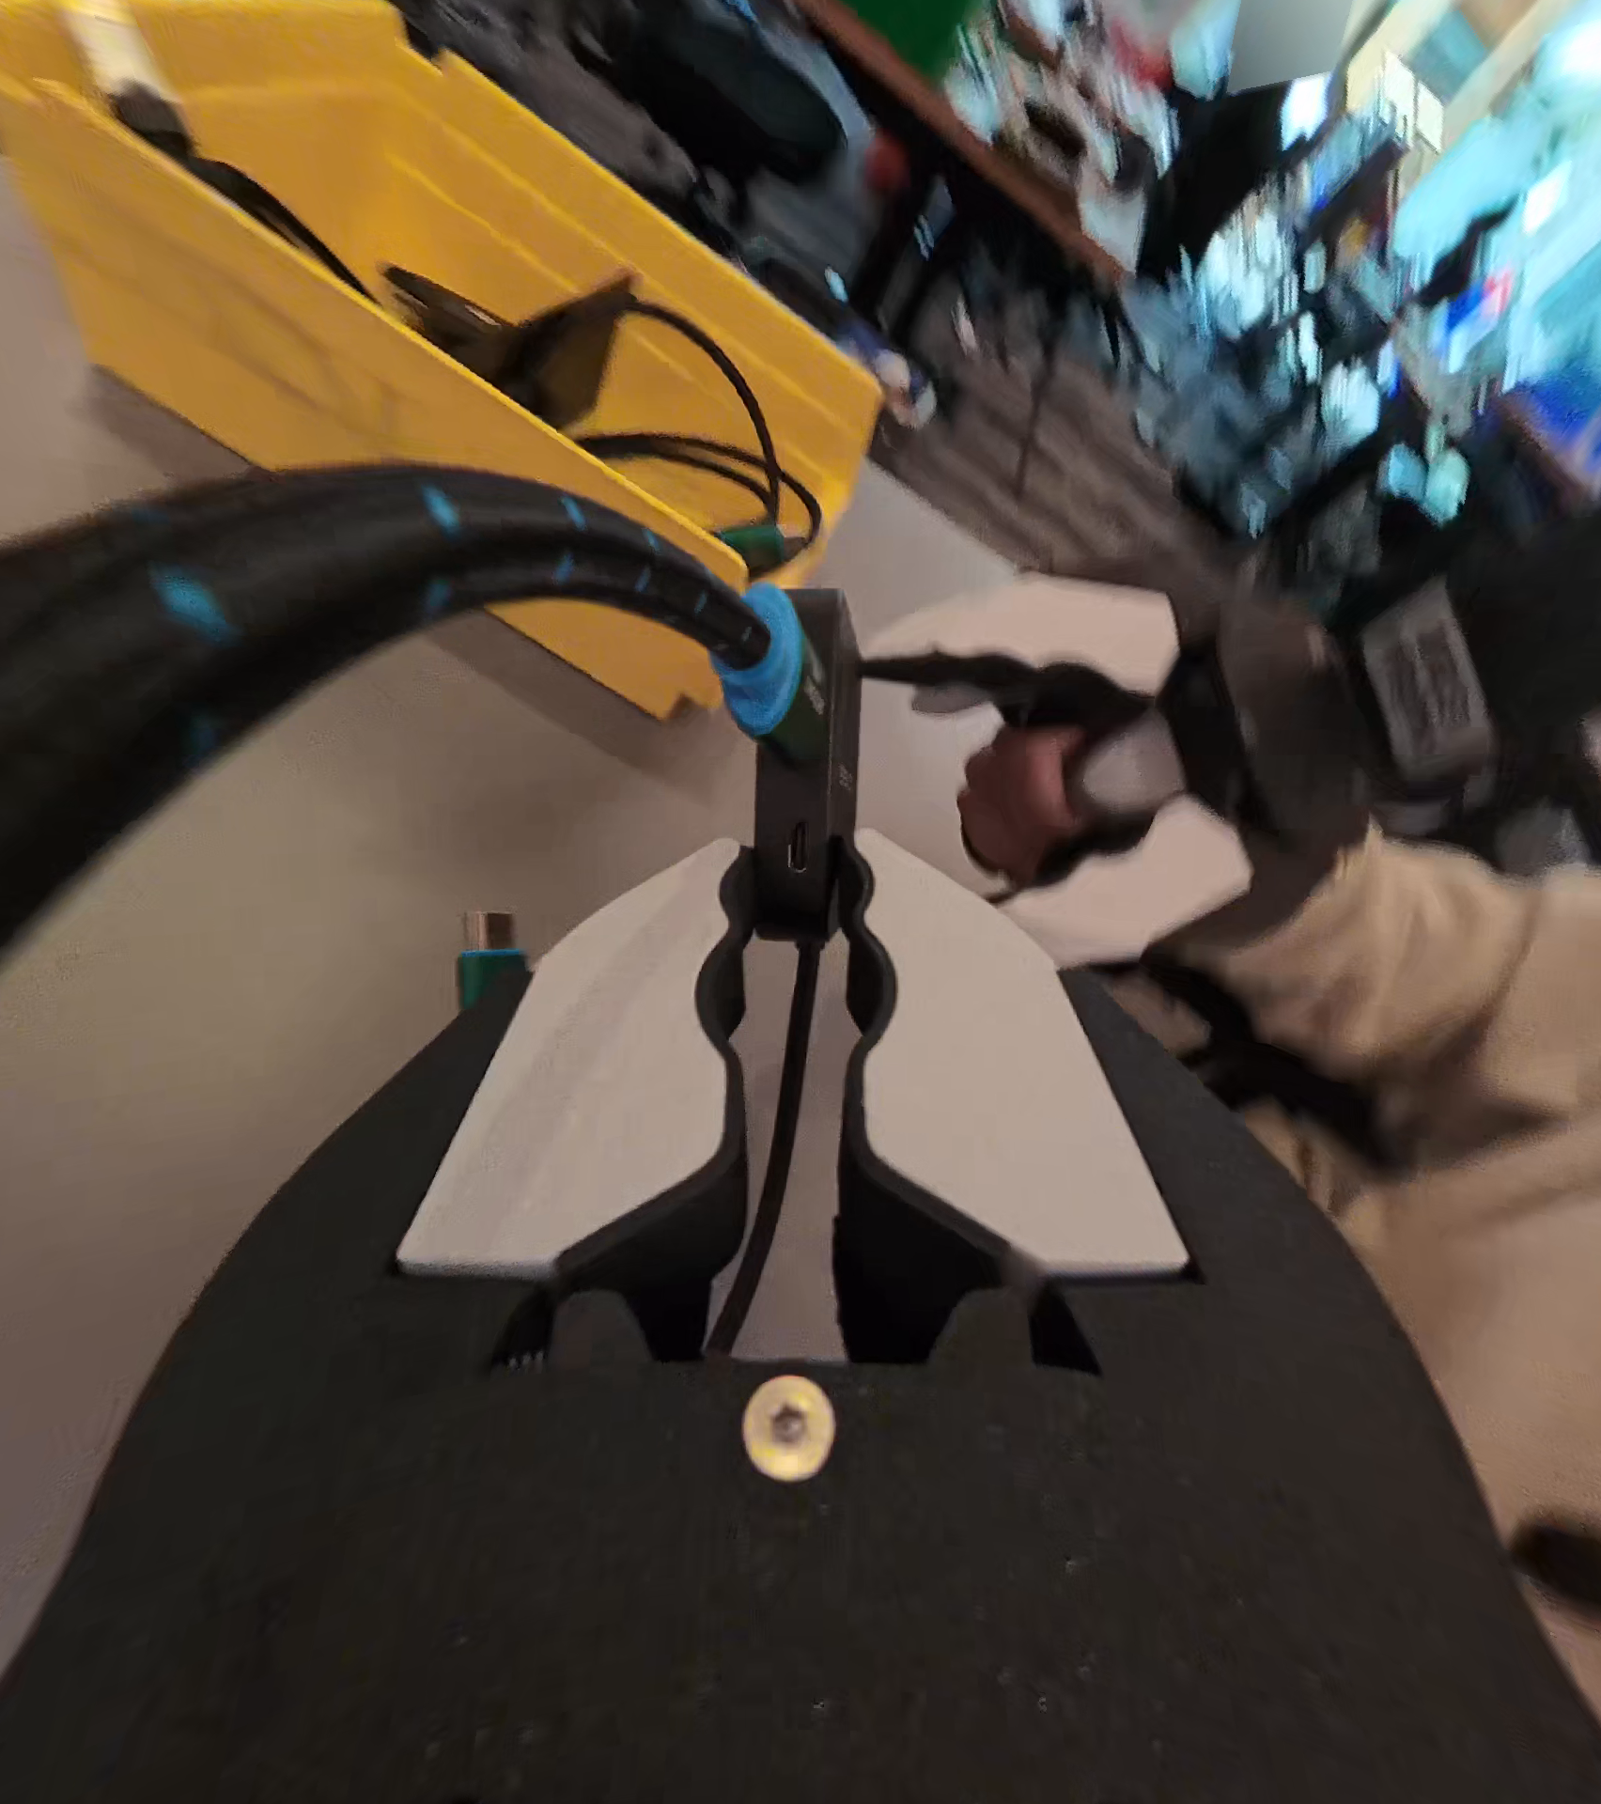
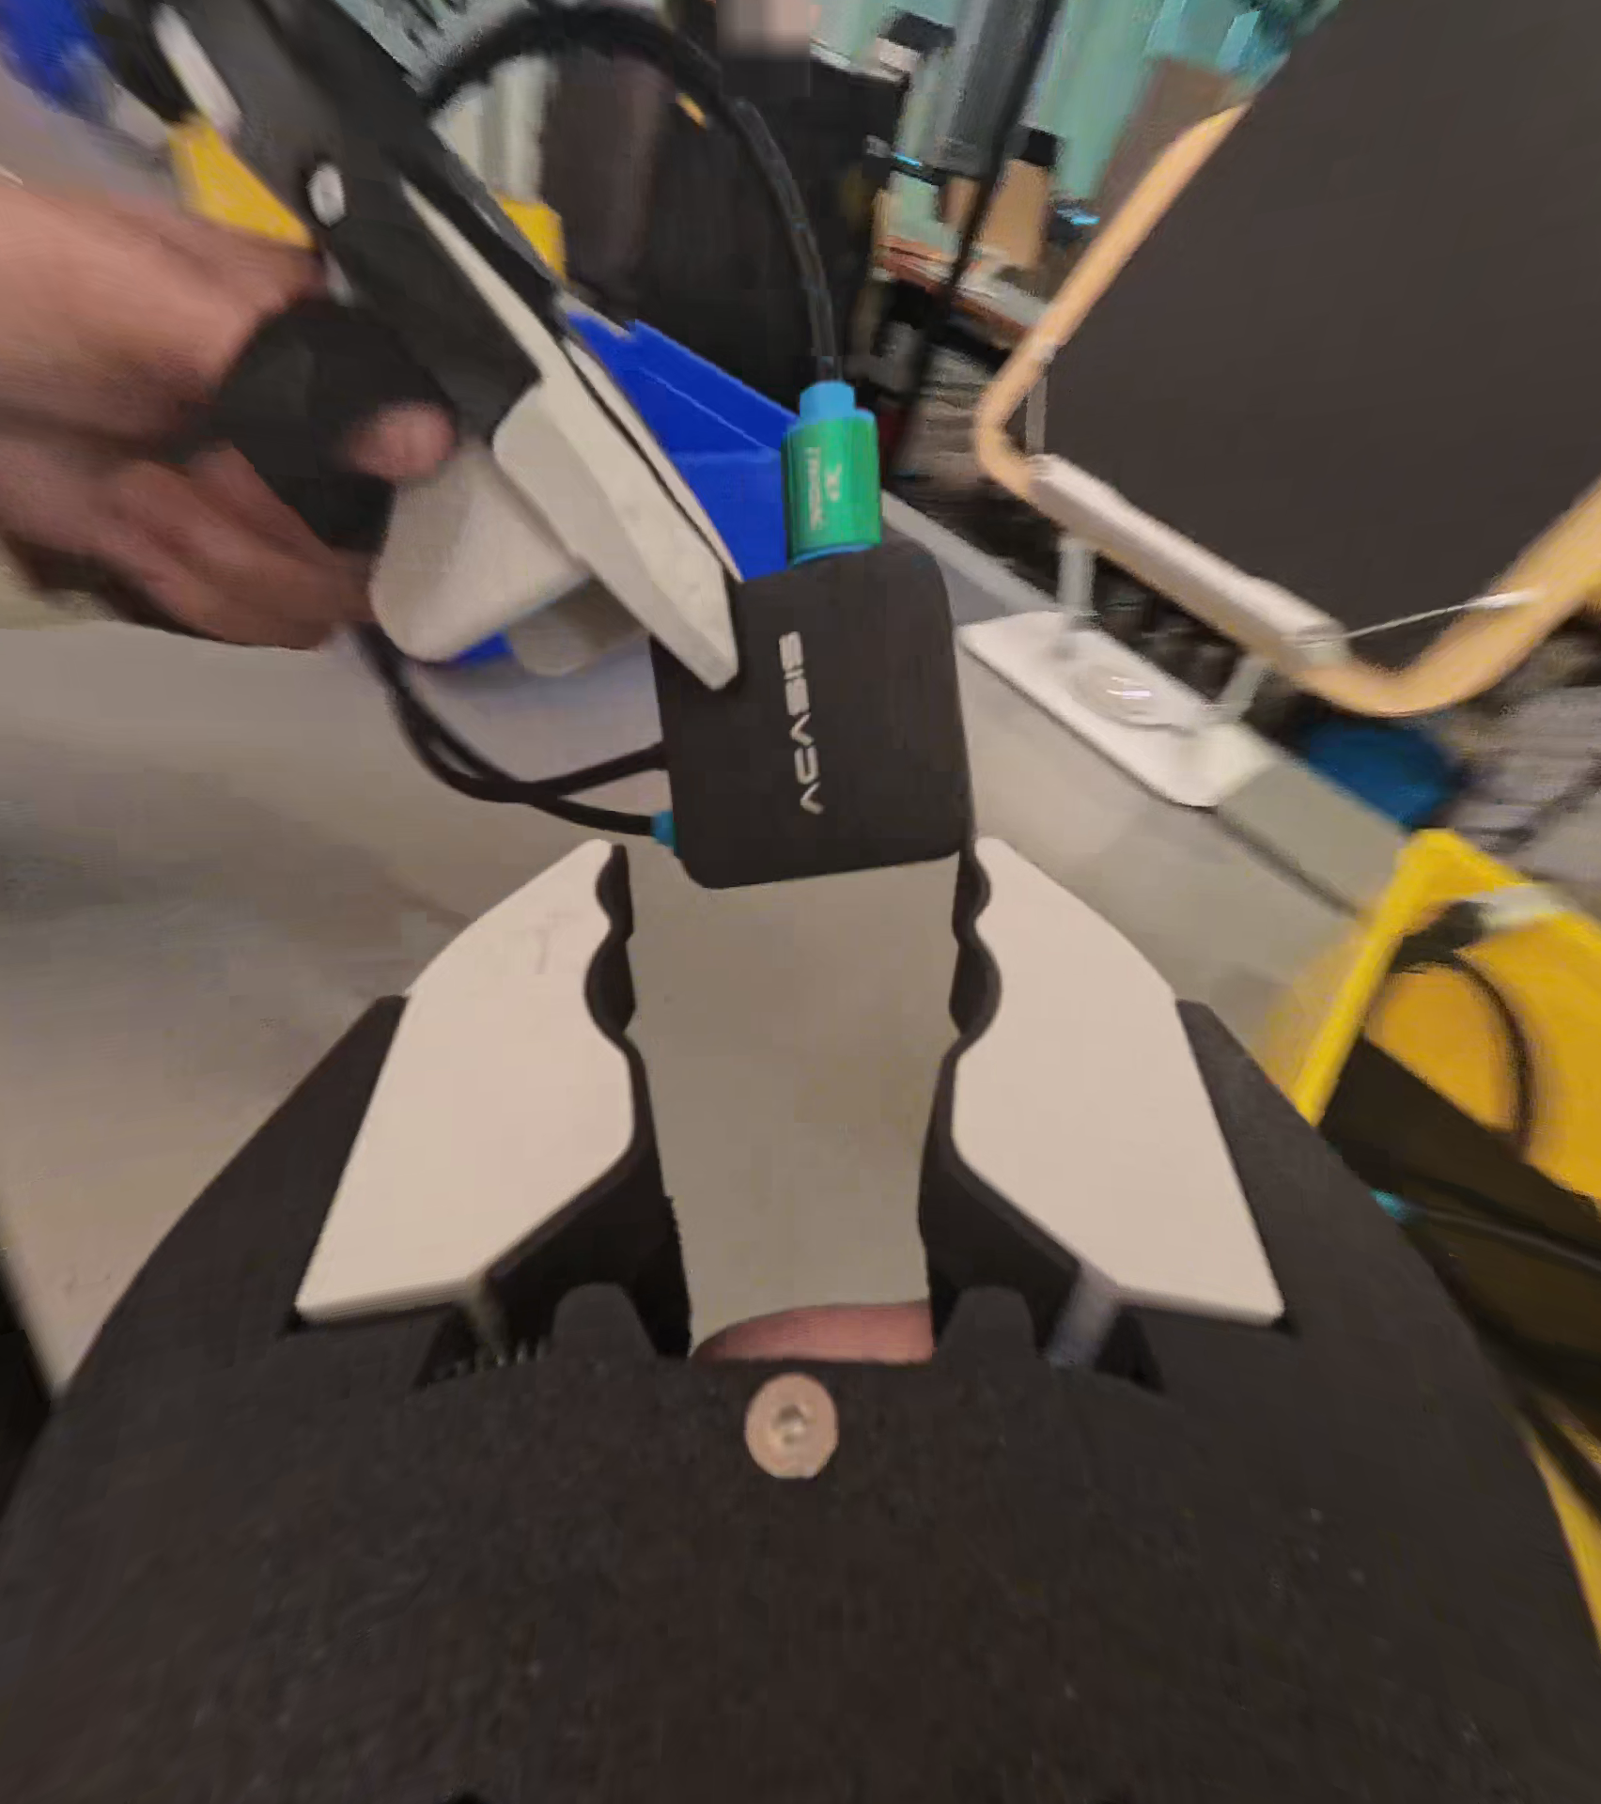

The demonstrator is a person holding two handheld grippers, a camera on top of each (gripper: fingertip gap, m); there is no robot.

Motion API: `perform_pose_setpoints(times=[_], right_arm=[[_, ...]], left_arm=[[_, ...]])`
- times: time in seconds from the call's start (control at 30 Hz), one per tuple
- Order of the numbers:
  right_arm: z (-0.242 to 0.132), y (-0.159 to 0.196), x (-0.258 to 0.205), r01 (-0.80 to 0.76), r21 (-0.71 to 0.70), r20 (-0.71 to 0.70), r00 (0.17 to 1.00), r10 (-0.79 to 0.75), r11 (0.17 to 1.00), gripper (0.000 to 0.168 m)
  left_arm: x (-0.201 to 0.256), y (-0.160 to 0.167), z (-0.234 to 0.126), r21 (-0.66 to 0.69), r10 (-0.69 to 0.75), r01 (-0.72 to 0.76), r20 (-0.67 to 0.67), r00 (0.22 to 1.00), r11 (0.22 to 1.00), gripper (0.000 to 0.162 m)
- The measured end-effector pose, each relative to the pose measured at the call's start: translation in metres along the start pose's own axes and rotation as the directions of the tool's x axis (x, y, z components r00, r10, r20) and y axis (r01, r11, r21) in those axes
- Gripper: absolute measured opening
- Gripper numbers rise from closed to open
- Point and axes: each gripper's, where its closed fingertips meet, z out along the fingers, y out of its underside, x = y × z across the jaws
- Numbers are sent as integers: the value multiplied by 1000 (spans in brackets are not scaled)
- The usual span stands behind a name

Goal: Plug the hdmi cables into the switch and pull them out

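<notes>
My left gripper (image 1: 797, 864) is shut on the lower end of the black switch (image 1: 804, 722), which stands edge-on and lifted off the table. A braided black-and-blue HDMI cable (image 1: 289, 566) is plugged into its left side by a green plug with a blue collar (image 1: 762, 674). A loose green plug (image 1: 489, 962) lies on the table. In the right wrist view the switch (image 2: 836, 742) hangs from the left gripper (image 2: 714, 644), with a green plug (image 2: 831, 478) in its top and a blue-collared plug (image 2: 667, 830) at its lower left. My right gripper (image 2: 794, 854) is open and empty just below the switch.
A yellow bin (image 1: 387, 293) holding cables stands behind the switch; it also shows in the right wrist view (image 2: 1509, 1074). A blue bin (image 2: 709, 430), a white stand base (image 2: 1109, 703) and a dark wood-framed panel (image 2: 1363, 342) are at the back. The table is grey (image 2: 191, 879).
</notes>
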Motion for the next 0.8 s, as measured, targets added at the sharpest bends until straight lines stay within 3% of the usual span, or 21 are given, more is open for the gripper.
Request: perform_pose_setpoints(times=[0.07,0.23,0.4,0.57,0.67,0.8], right_arm=[[2,7,2,116,-58,-108,987,-122,992,53],[12,6,5,348,-177,-223,897,-382,921,60],[10,-15,-11,348,-85,-195,913,-359,933,50],[29,-3,-11,325,-175,-153,923,-352,929,58],[39,11,-1,424,-281,-189,855,-482,861,57],[46,11,6,546,-294,-256,746,-615,784,52]], left_arm=[[-6,-4,7,106,-151,147,30,988,983,15],[-16,-5,15,237,-447,436,-9,895,868,15],[-28,-2,9,297,-481,449,41,876,842,15],[-20,4,15,295,-567,558,-65,821,775,15],[-16,5,15,302,-603,604,-107,790,737,15],[-13,4,10,291,-624,627,-115,773,723,14]])
